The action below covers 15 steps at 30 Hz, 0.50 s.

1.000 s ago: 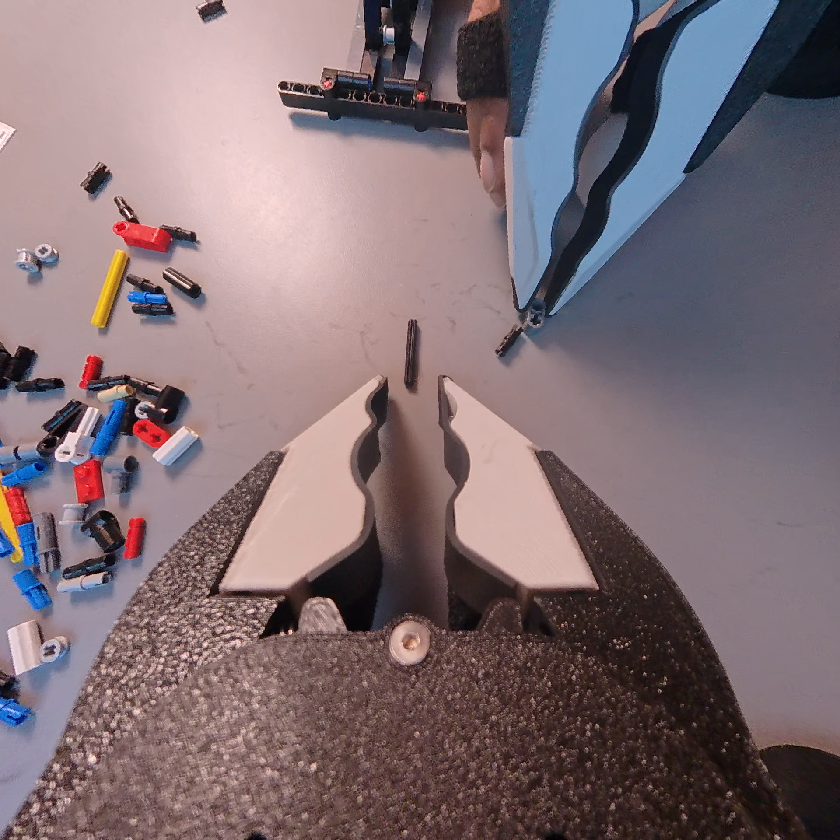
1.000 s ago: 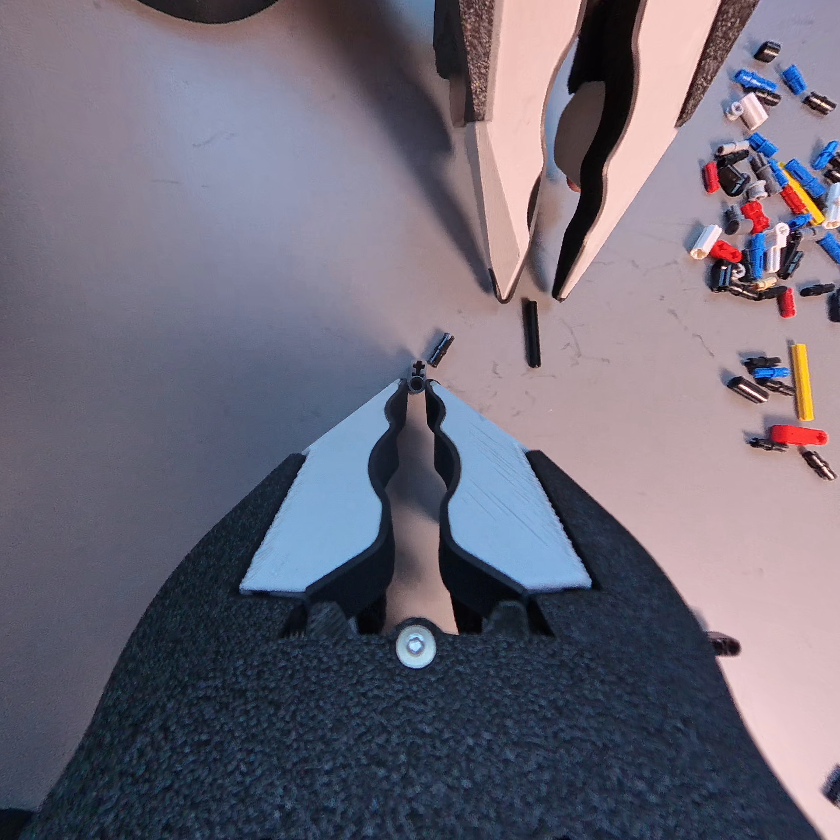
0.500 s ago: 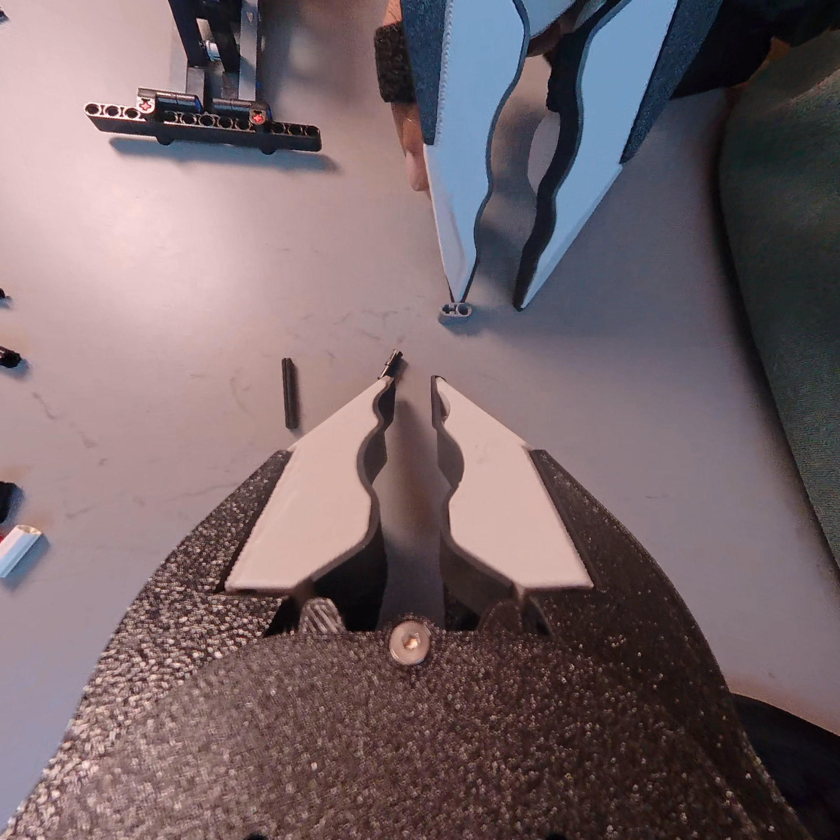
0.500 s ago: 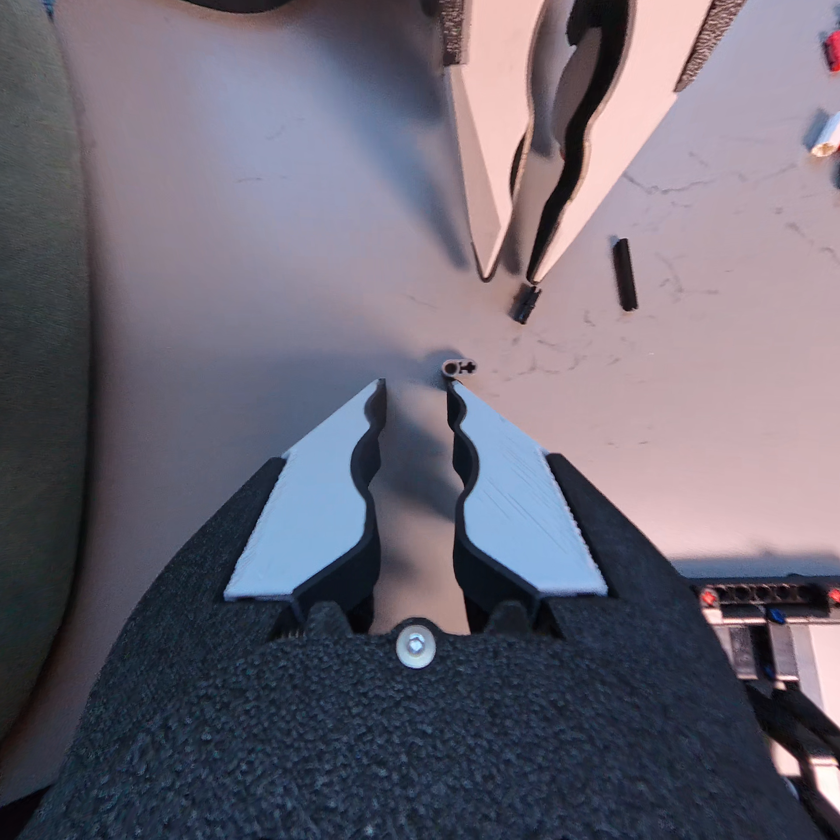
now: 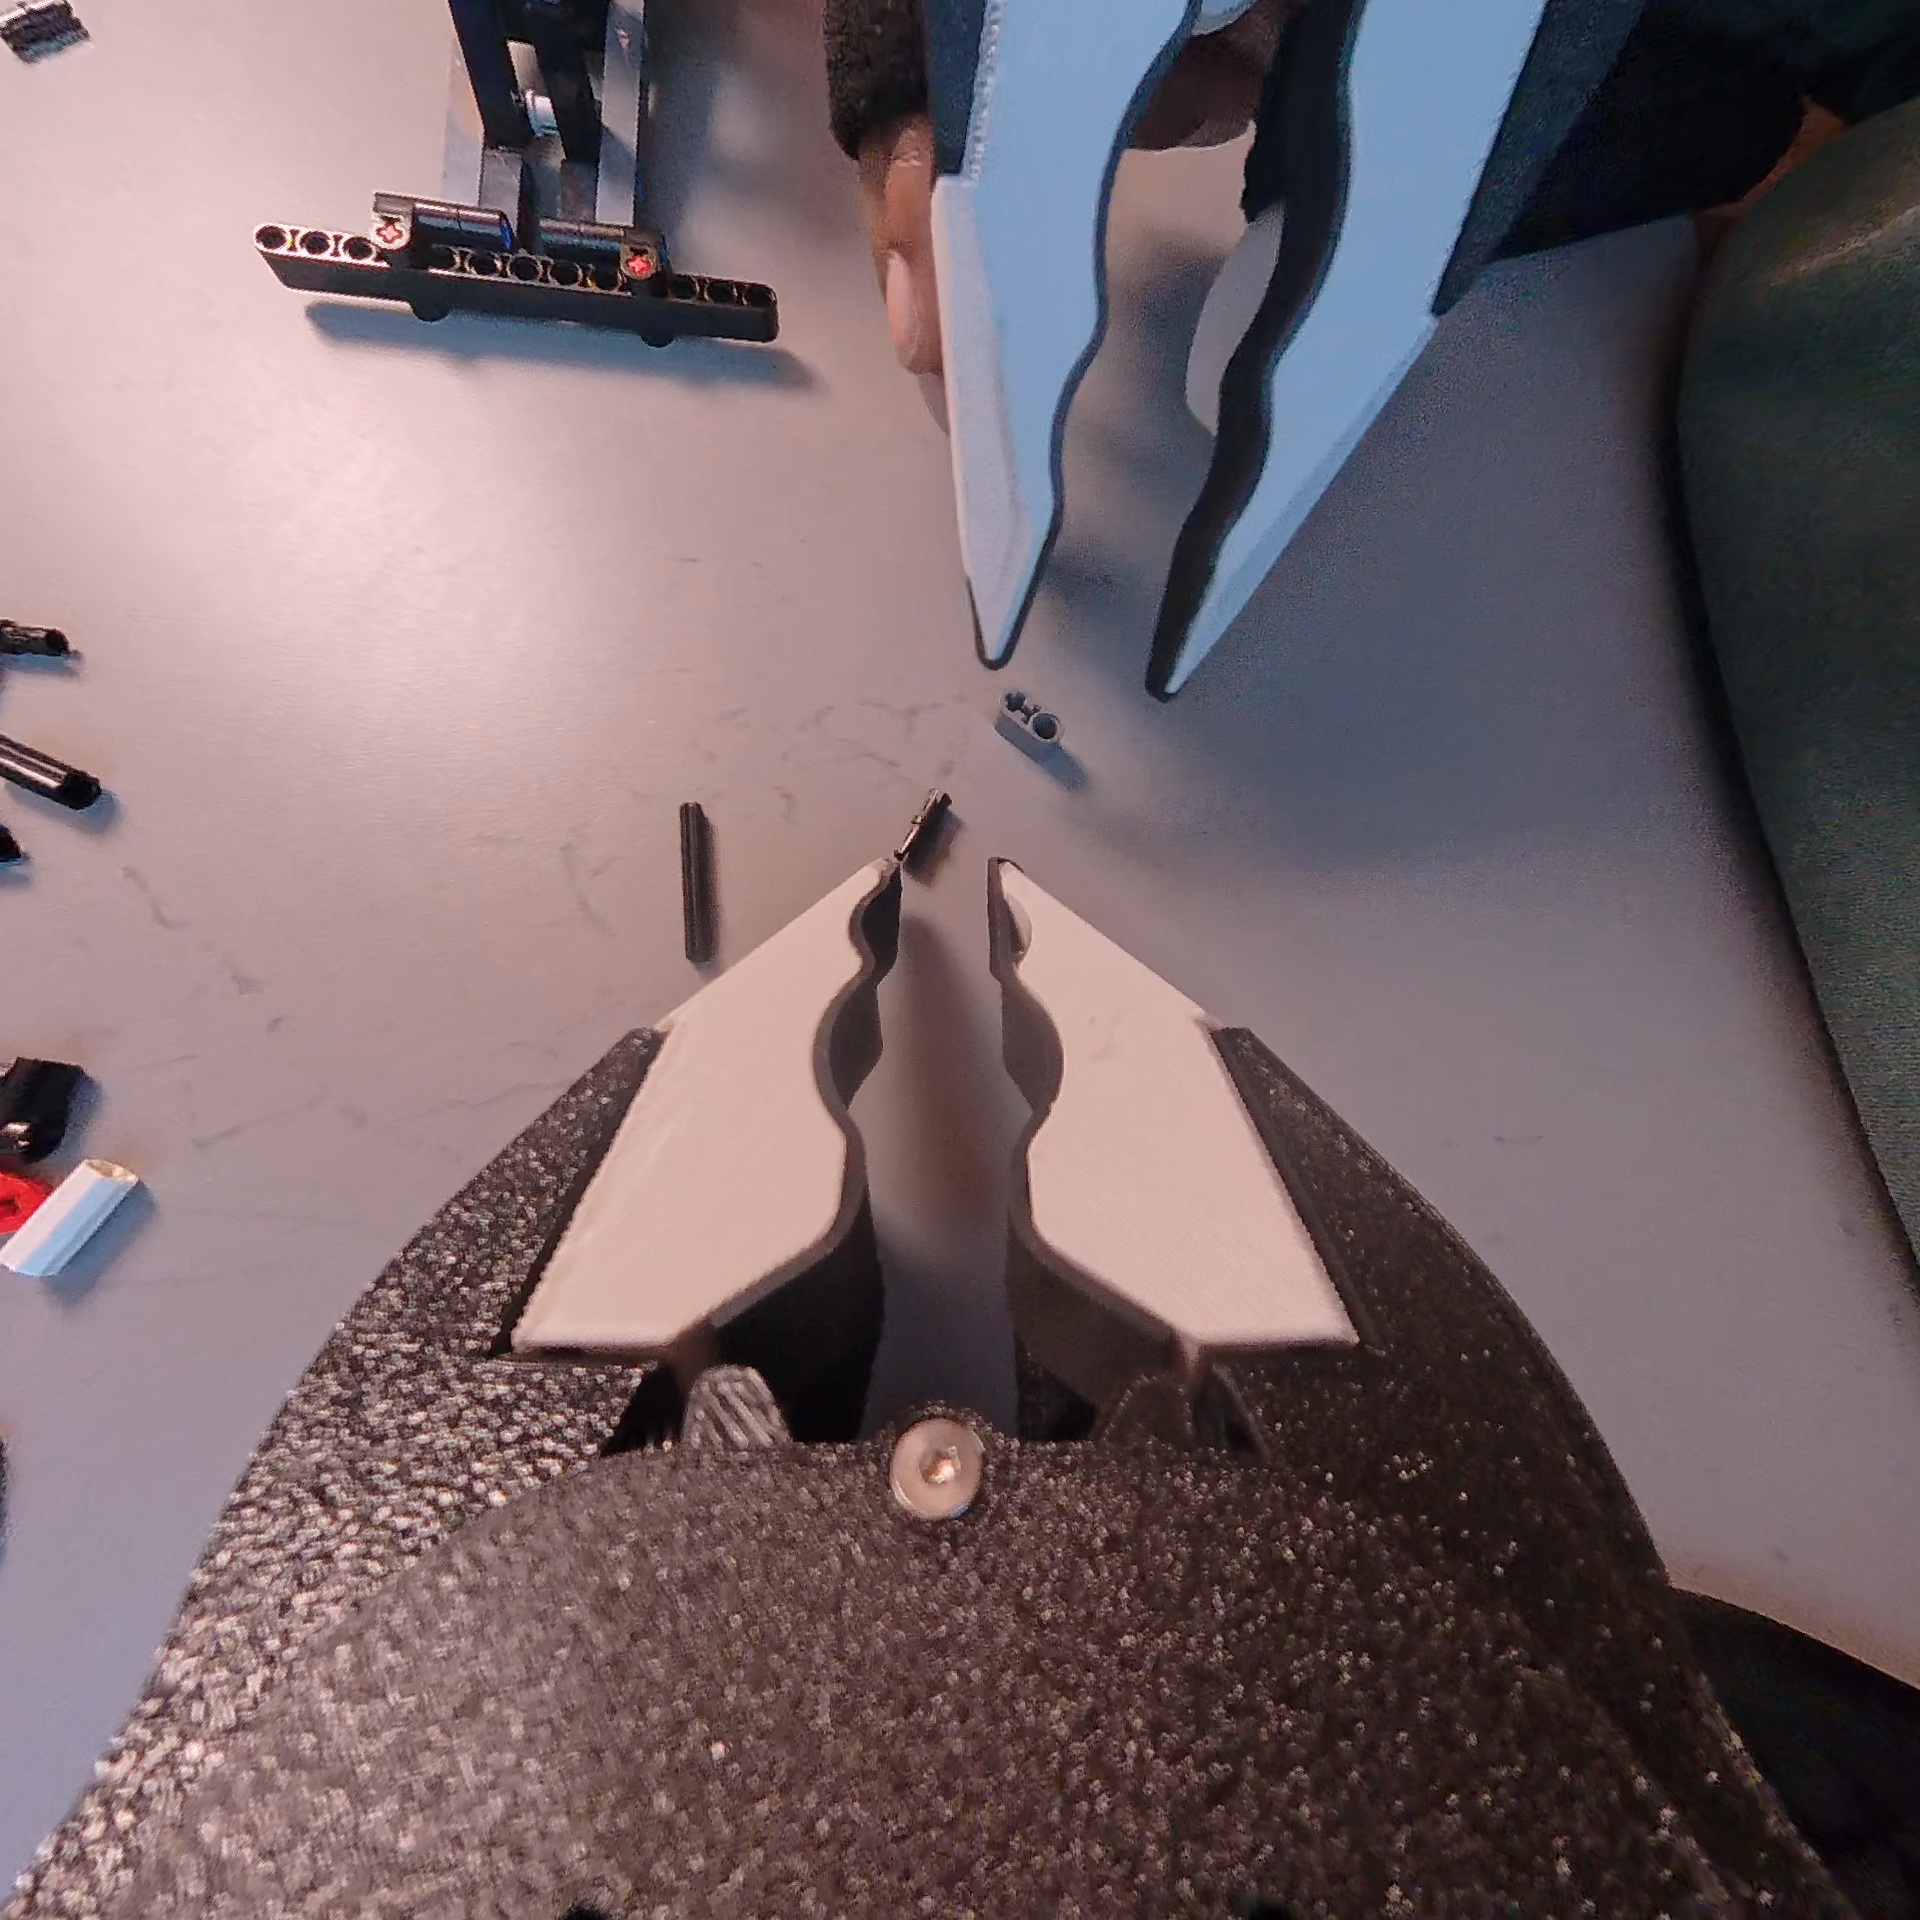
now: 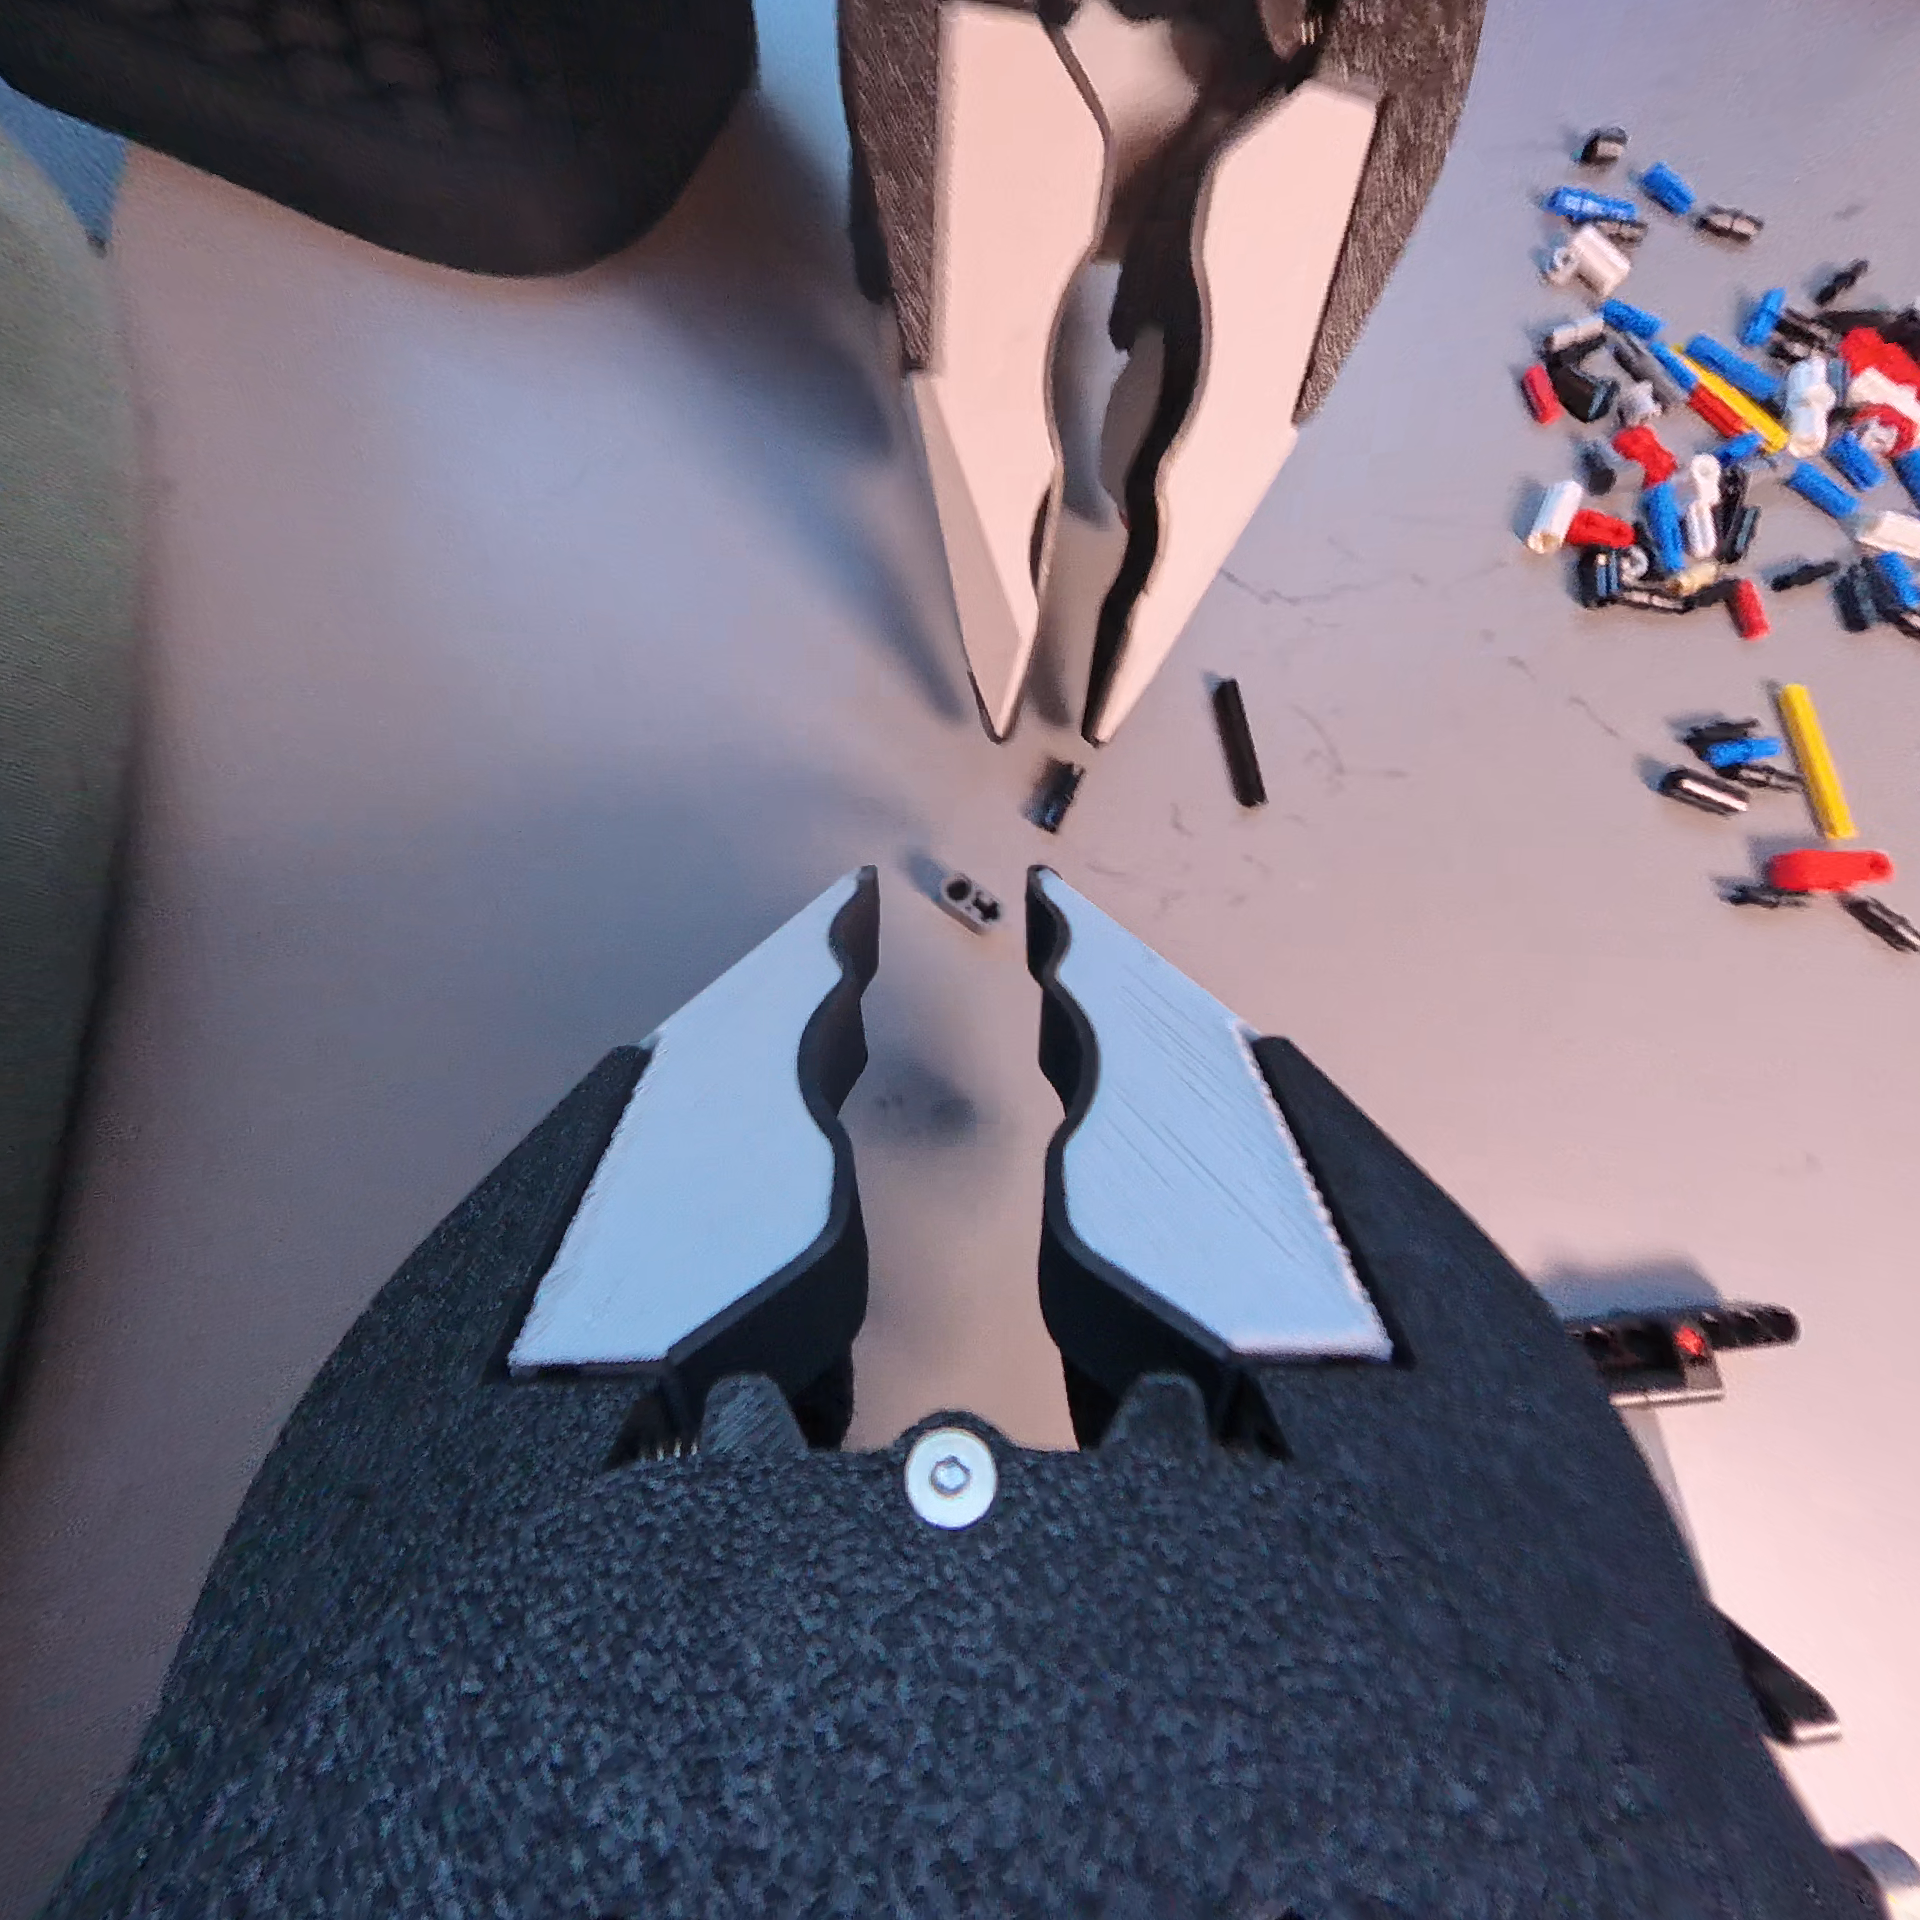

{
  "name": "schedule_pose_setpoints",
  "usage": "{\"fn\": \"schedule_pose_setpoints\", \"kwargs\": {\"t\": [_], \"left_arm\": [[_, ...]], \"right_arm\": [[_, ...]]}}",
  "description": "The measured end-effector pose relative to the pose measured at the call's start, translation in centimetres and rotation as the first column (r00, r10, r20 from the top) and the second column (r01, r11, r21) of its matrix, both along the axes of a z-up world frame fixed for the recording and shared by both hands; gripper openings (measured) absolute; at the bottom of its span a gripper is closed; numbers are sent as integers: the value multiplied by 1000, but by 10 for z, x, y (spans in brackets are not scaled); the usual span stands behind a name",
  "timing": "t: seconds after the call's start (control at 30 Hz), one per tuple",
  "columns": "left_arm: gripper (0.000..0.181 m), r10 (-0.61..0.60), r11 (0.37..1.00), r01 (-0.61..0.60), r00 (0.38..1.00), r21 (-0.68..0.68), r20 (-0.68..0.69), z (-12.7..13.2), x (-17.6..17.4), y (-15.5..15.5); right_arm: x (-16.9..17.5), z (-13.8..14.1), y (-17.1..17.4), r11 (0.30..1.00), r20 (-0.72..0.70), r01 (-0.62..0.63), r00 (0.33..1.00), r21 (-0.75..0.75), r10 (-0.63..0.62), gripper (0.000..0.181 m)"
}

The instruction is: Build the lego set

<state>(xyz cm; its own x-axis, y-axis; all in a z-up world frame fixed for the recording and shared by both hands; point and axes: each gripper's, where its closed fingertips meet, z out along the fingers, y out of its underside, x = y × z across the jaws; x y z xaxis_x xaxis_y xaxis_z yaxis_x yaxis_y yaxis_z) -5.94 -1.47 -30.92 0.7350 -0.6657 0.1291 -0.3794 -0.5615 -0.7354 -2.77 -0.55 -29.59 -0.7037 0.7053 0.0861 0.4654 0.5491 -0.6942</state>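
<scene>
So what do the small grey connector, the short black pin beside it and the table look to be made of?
Grey connector: apparently hard moulded plastic, matte, with crisp edges and a round and a cross-shaped hole. Black pin: likely the same plastic, slightly glossy; it shows a faint highlight. Table: smooth grey sheet, perhaps laminate, satin finish, with soft reflections and fine crack-like marks; the exact material can't be told.

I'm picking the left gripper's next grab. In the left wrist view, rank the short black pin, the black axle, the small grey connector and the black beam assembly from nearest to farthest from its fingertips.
From the left gripper:
1. Short black pin, just off the left fingertip.
2. Small grey connector, ahead, slightly right.
3. Black axle, lying to the left.
4. Black beam assembly, far ahead, left.
</scene>
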Motion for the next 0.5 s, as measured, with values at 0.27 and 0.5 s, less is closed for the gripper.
{"fn": "schedule_pose_setpoints", "kwargs": {"t": [0.27,0.5], "left_arm": [[16,31,999,-30,999,30,-17,2,-6,5],[20,173,983,-170,984,75,-42,5,-33,20]], "right_arm": [[-1,-17,0,1000,52,-9,999,11,8,13],[-7,-18,6,994,76,103,992,32,-105,11]]}}
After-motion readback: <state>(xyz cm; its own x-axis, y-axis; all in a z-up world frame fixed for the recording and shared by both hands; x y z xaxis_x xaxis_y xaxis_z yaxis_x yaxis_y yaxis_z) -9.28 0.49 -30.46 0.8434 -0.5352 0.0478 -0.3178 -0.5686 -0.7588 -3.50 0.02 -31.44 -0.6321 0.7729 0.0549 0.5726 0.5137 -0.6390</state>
